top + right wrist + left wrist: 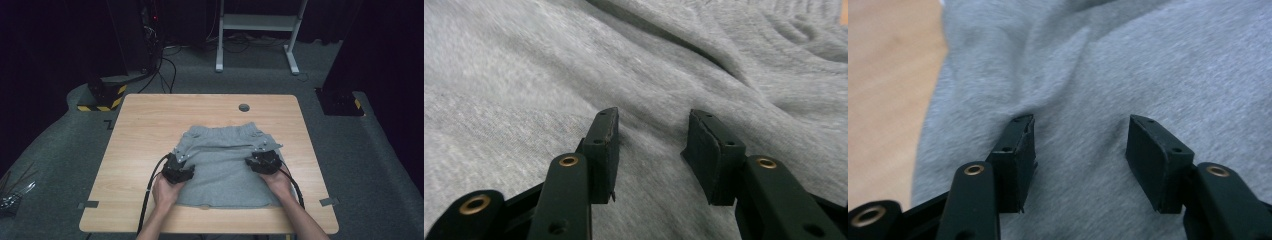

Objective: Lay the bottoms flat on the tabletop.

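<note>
Two grippers: both sit low over grey shorts (225, 165) spread flat on the table (150, 120), waistband at the far side, hem toward the person.
Shorts: lying mid-table, a little toward the person's side; a fold line runs across them just beyond the grippers, and cloth looks doubled there.
Left gripper (178, 169): near the shorts' left edge; in the left gripper view (1080, 131) its jaws stand apart with flat cloth under the gap and nothing pinched.
Right gripper (264, 161): near the right edge; in the right gripper view (653, 122) the jaws are likewise spread, pads off the fabric, a crease running past beyond them.
Step in hand: judging by the matched placing, each side is about to be taken up for a fold, or has just been let go.
Doing it well: bring the tips down until they press the cloth, then close so a ridge bunches between the pads; take both layers, not just the top one.
Evenness: grip at matching spots on each side so the fold stays square.
Risk: closing too high only skims the fleece; a lopsided grab would skew the edge.
</note>
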### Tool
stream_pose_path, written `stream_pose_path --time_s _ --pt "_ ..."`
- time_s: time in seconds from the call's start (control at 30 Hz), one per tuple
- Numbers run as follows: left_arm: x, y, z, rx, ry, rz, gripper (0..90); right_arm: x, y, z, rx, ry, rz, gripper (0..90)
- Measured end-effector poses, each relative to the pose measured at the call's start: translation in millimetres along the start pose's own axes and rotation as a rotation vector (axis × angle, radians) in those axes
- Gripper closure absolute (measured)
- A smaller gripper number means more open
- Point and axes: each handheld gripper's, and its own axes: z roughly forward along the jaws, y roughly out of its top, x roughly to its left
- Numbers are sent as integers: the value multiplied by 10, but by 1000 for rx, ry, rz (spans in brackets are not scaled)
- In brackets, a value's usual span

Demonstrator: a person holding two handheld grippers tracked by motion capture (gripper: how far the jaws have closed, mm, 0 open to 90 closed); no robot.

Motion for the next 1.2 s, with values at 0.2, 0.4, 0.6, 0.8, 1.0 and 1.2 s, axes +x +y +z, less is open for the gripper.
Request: stream_pose_path --time_s 0.2,0.4,0.6,0.8,1.0,1.2 --pt "5 90 22 21 14 -6 431 -59 134 87 34 -64 58 539" --pt "-263 -58 -419 -29 -81 61 437 214 61 -247 -16 9 47 564" --pt "-420 -169 -461 28 -121 95 467 528 -83 -365 9 68 -8 588" --pt "-515 -249 -374 52 -144 100 615 633 -188 -305 53 91 -47 779" --pt "-464 -254 -415 78 -136 82 728 689 -247 -450 116 116 -148 880" --pt "-605 -265 -478 101 -189 155 856 675 -290 -486 106 147 -135 874"
